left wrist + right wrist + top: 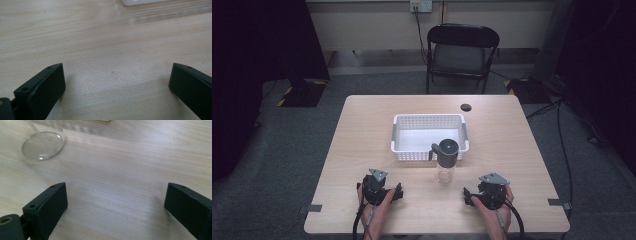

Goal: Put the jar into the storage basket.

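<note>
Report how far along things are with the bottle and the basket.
Done: nothing visible; the white basket is empty. In hand: nothing; the left gripper and right gripper rest open on the table, jaws wide apart. Left: the clear bottle stands upright, lid on, just outside the basket's near wall, untouched.

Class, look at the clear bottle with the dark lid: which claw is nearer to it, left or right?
Right. The right claw rests just right of the bottle and nearer the person; the left claw sits farther off to its left.
</note>
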`<control>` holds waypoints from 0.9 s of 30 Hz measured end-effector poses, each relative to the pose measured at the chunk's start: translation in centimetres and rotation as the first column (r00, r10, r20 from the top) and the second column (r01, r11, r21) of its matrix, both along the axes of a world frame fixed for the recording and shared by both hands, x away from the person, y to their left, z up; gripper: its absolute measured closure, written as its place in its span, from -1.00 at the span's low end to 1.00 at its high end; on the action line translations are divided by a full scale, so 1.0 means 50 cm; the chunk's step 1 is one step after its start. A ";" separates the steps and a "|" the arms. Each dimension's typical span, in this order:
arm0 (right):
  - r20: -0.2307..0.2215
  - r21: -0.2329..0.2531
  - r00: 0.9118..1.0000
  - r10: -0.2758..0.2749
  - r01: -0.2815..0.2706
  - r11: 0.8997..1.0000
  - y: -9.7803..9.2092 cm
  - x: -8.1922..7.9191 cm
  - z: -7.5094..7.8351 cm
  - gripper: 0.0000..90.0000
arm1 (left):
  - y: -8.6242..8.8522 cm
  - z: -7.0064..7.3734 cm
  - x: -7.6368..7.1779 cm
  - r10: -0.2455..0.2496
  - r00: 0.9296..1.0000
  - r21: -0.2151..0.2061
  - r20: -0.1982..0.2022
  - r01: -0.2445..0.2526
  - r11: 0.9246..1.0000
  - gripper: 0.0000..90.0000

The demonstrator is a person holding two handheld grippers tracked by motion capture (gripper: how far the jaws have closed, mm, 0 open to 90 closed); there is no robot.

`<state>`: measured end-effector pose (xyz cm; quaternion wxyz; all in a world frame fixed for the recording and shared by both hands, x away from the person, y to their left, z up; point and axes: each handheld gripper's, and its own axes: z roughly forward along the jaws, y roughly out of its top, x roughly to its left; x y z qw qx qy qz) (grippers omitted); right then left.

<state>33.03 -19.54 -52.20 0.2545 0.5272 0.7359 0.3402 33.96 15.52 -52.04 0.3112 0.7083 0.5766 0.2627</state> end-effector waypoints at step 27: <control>0.155 0.089 0.954 0.257 -0.272 0.958 0.072 -0.042 0.093 -0.88 | 0.000 0.000 0.000 0.000 1.000 0.000 0.000 0.000 1.000 -1.00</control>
